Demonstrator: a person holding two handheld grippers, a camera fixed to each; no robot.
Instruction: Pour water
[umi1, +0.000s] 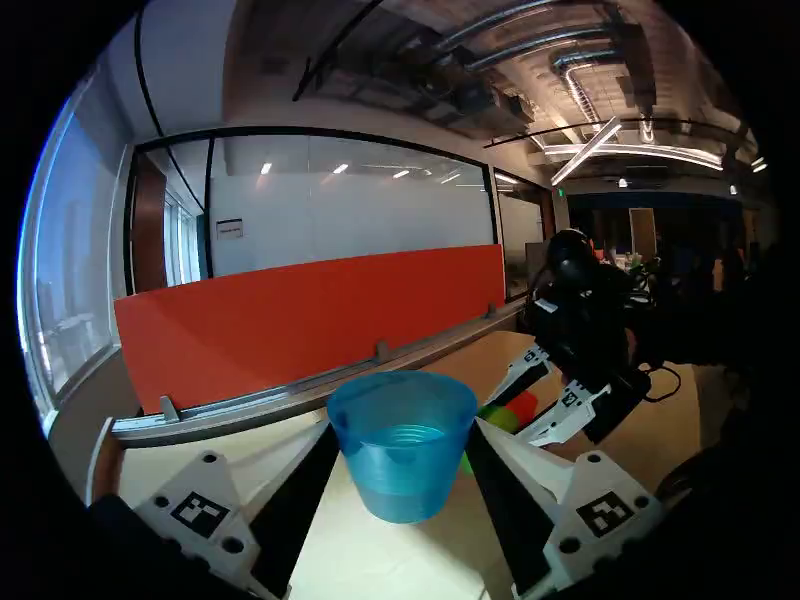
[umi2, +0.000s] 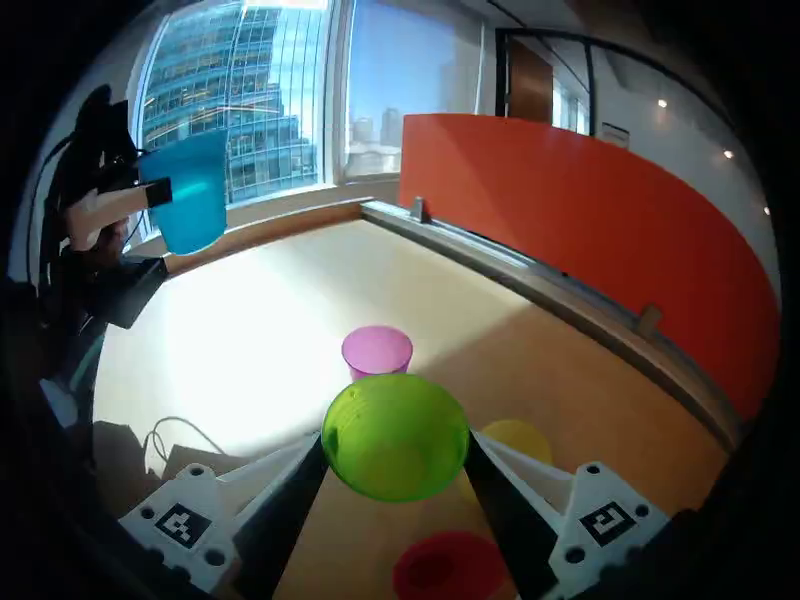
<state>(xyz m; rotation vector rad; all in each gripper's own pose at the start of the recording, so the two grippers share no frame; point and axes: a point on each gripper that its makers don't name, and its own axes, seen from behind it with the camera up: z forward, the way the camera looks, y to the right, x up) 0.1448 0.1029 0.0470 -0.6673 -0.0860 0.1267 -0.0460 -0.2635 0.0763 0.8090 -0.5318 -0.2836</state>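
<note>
Water (umi1: 405, 437) sits low in the blue cup (umi1: 402, 480), its level readable through the translucent wall, and the left gripper (umi1: 402, 432) has both fingers clamped on the cup's sides, keeping it upright over the worktop (umi1: 400, 560). From the left gripper view it is hard to tell whether the base clears the surface. In the right gripper view the same cup hangs high against the window (umi2: 260, 90) (the hand behind it is lost in shadow). The right gripper (umi2: 395, 445) grasps the green cup (umi2: 395, 470) between both fingers, mouth tipped toward the camera; whether anything is inside cannot be made out. Past it a pink cup (umi2: 377, 350) stands upright toward the middle of the worktop. A yellow cup (umi2: 520, 437) is mostly hidden behind the green cup and one finger, on the side of the edge carrying the orange partition (umi2: 600, 220). A red cup (umi2: 450, 568) is cut off at the bottom, between the fingers.
</note>
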